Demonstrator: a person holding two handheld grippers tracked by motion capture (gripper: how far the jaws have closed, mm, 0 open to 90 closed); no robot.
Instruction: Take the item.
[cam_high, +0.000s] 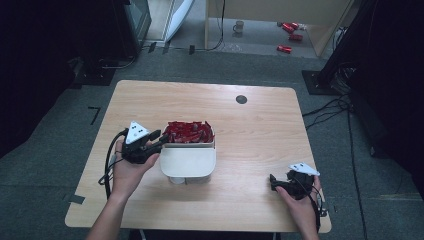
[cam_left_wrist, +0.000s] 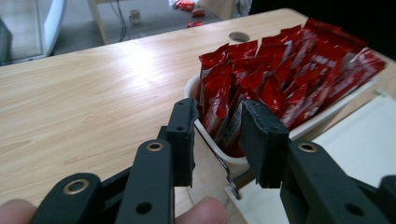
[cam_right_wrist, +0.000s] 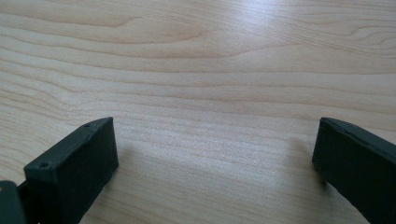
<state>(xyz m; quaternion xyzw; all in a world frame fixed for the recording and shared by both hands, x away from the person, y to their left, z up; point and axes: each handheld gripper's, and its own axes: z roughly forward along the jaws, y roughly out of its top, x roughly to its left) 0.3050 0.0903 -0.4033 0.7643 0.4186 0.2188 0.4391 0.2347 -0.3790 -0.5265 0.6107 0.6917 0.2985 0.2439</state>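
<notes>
A box (cam_high: 188, 161) is seen near the middle of the wooden table (cam_high: 260, 130), slightly left of centre and toward the person's side. Sachets (cam_high: 188, 131) are packed upright in its far compartment, while the near part is covered by a flat lid (cam_high: 188, 160). The left gripper (cam_high: 159, 139) is positioned at the box's left far corner, its jaws straddling the rim there; whether the rim is touched cannot quite be told. The right gripper (cam_high: 273, 182) is found well apart, low over the table's near right corner. A round grommet (cam_high: 241, 99) is set behind the box, toward the far edge. Beyond the table, a mug (cam_high: 239, 26) and scattered packets (cam_high: 290, 35) are spotted on the floor.
</notes>
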